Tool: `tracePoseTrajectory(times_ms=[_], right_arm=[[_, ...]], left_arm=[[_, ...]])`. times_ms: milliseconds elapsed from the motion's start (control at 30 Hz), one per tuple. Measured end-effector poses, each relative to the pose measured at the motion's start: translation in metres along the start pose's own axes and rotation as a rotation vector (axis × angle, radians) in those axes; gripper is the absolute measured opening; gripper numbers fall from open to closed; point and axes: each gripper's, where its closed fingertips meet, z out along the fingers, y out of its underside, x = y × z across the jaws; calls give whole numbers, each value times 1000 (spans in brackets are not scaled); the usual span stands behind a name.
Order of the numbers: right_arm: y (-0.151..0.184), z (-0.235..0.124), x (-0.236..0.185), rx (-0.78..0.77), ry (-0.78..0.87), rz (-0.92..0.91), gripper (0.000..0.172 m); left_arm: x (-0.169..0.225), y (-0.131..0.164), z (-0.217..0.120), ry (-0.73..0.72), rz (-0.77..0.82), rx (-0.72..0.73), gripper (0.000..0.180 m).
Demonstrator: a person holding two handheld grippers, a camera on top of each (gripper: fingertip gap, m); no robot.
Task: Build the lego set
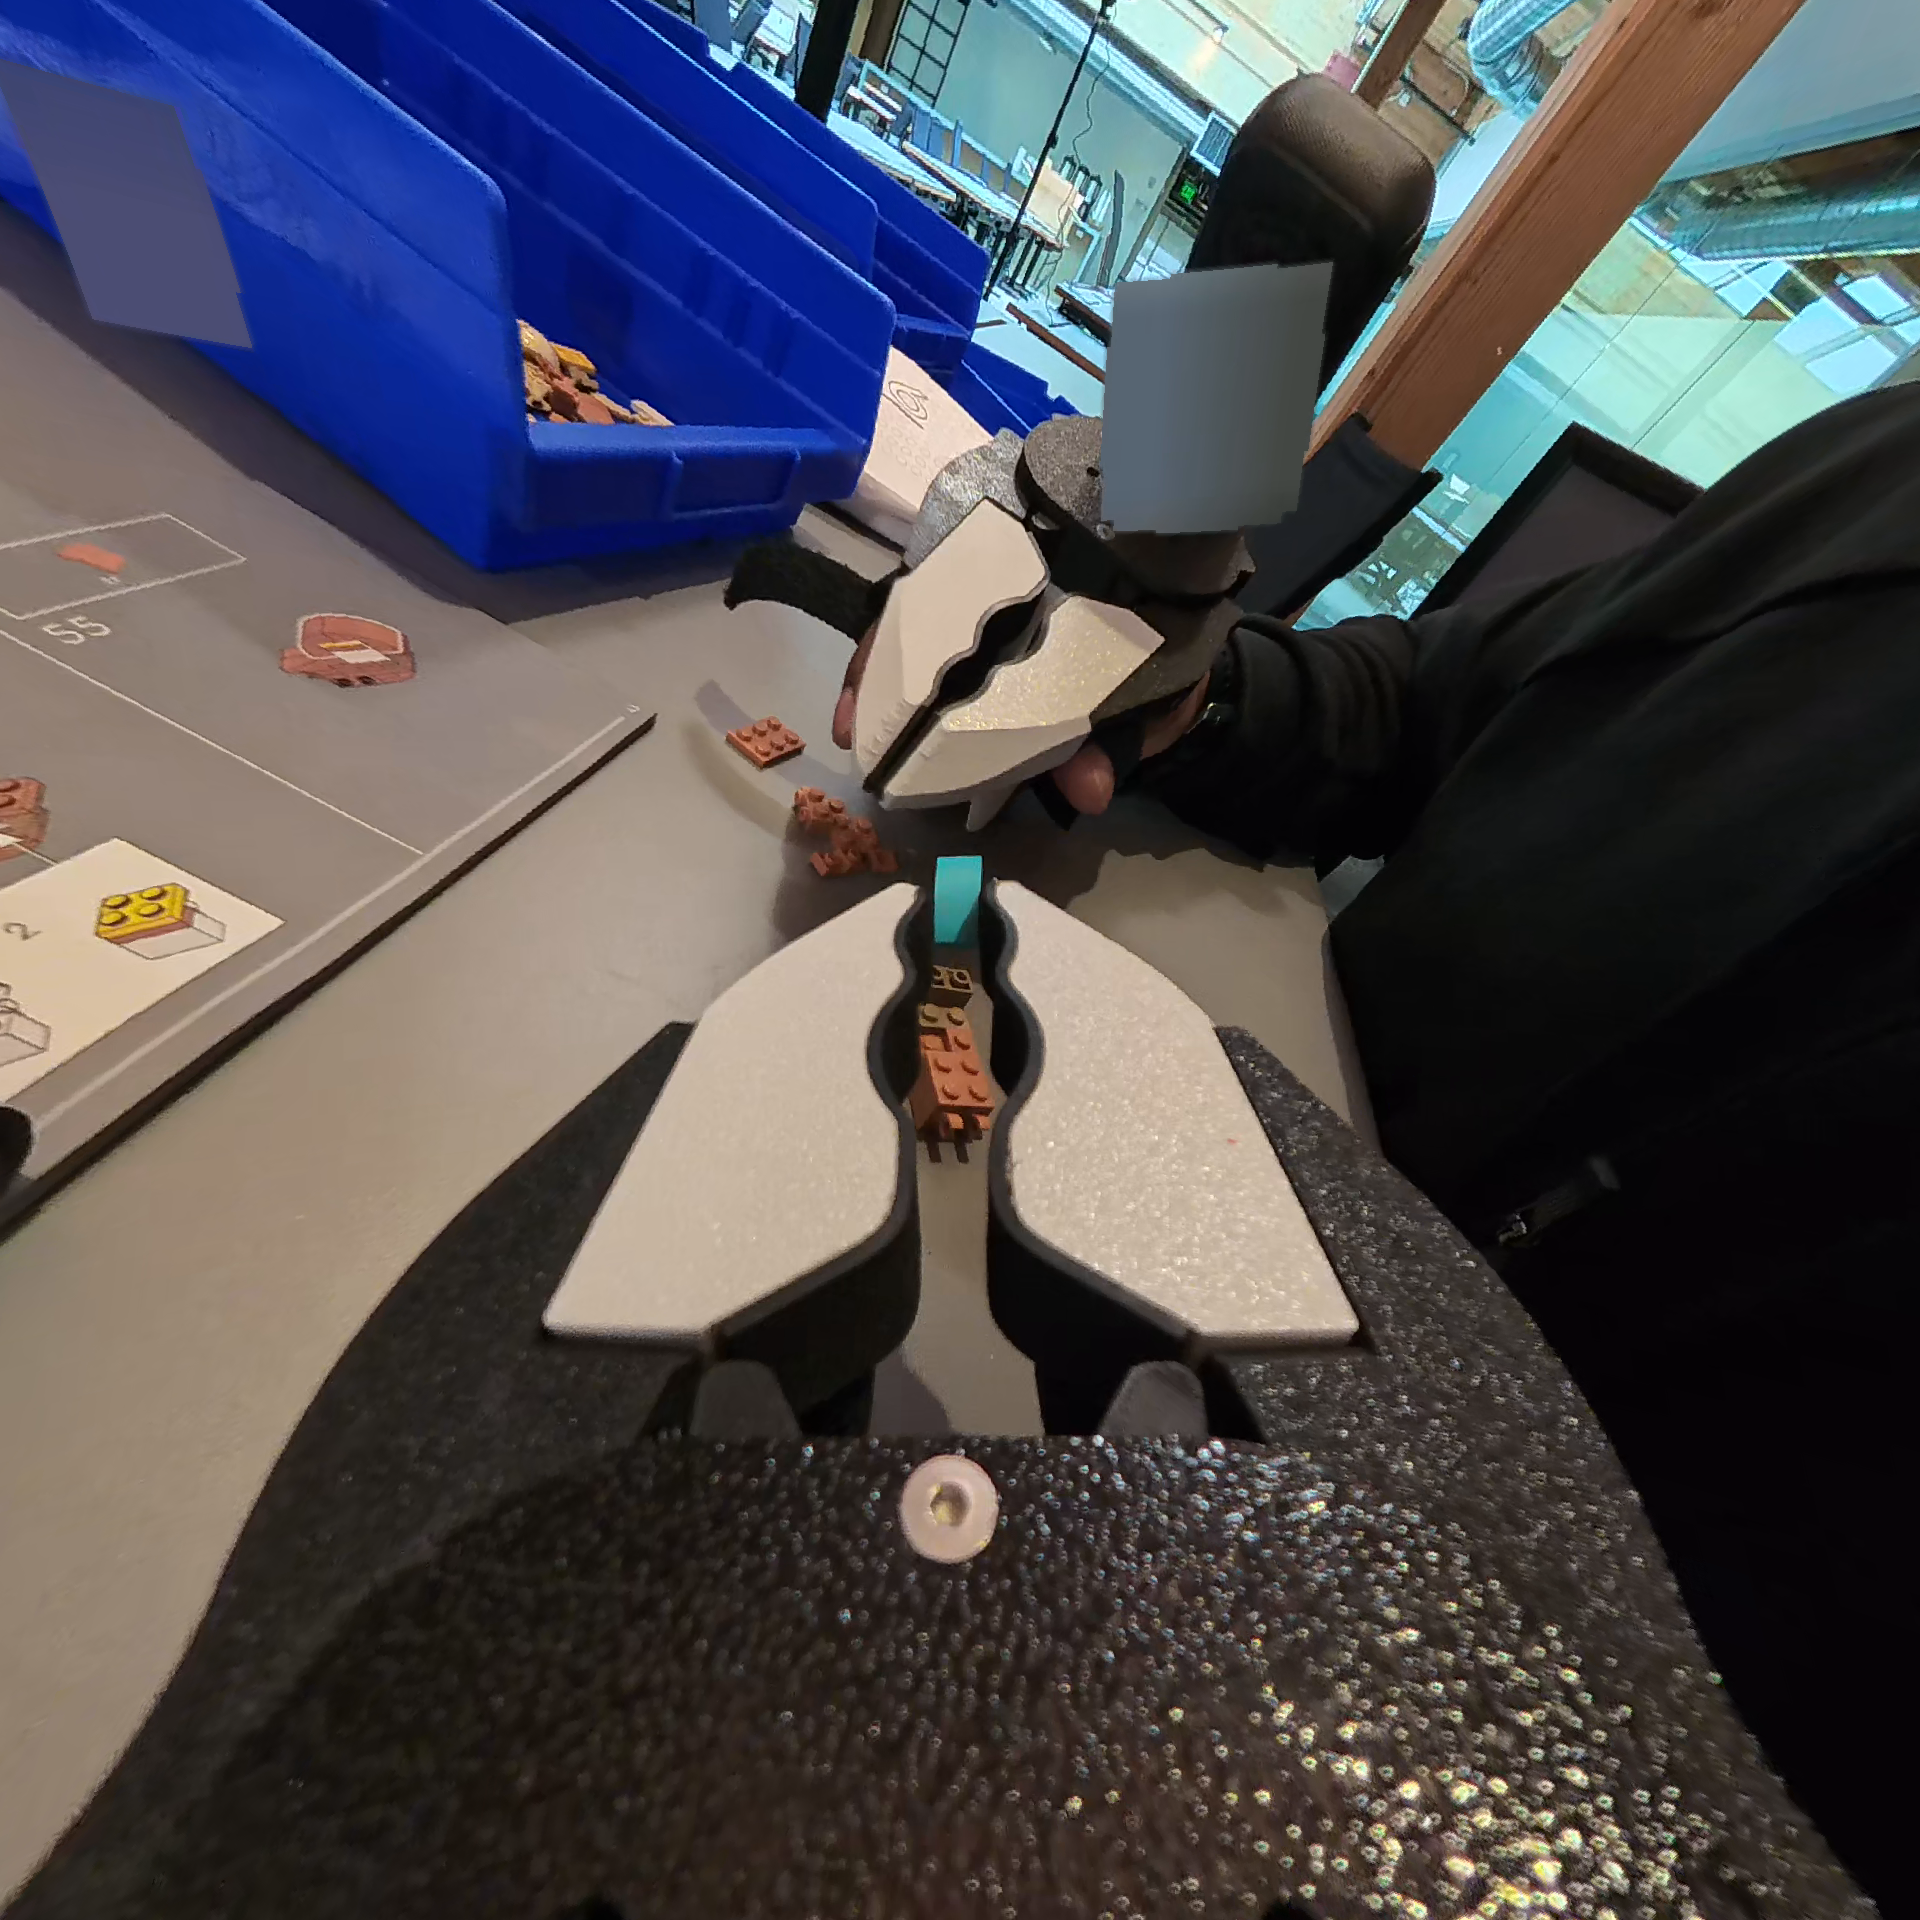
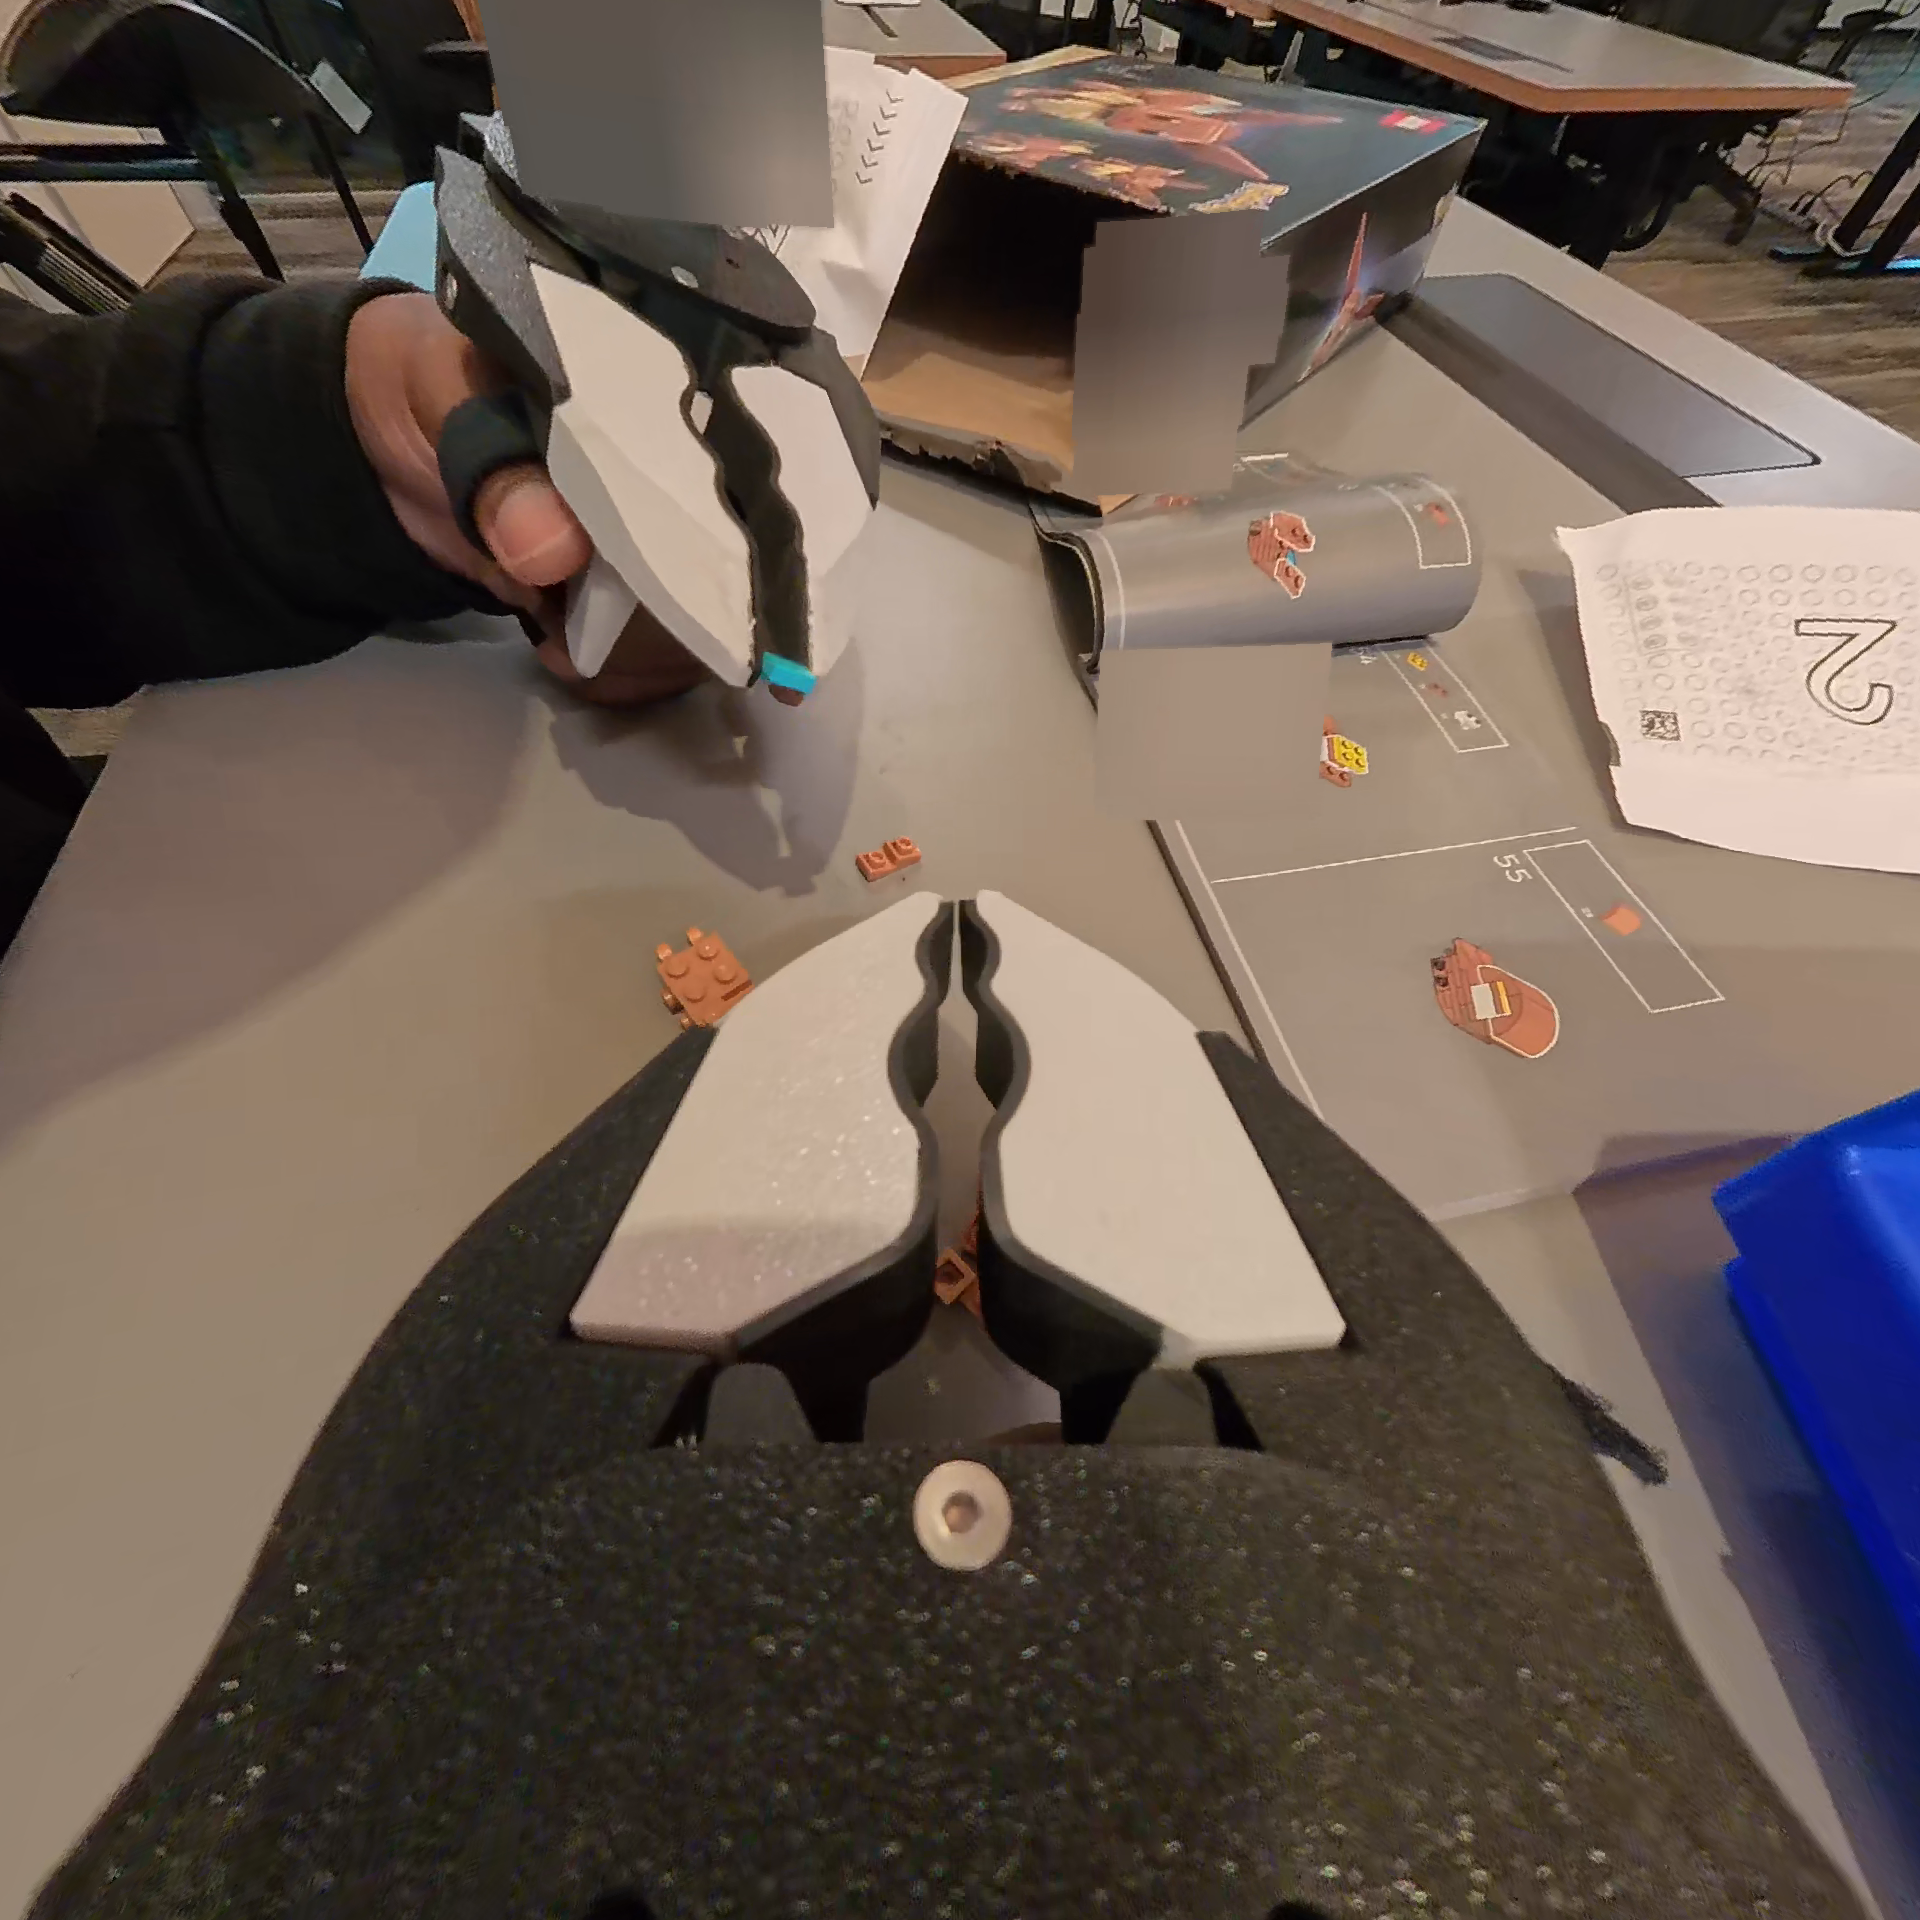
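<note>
Over the grey surface (image 1: 436, 1122), in the left wrist view, the left tool (image 1: 954, 914) is clamped on a turquoise brick (image 1: 956, 899) at its tips, with a brown brick assembly (image 1: 951, 1070) showing between its fingers. Beyond it are loose brown bricks (image 1: 842, 831), a brown plate (image 1: 766, 741) and blue bins (image 1: 623, 343). In the right wrist view, the right tool (image 2: 957, 912) has its fingers together on nothing, just beside a brown stud piece (image 2: 701, 977) and near a small brown plate (image 2: 889, 858), with an instruction booklet (image 2: 1455, 997) to its right.
</note>
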Motion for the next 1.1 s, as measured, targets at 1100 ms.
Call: tracePoseTrajectory(times_ms=[1100], right_arm=[[-12,-25,19,-1,47,-16,9]], left_arm=[[-7,-3,-6,-48,4,24,7]])
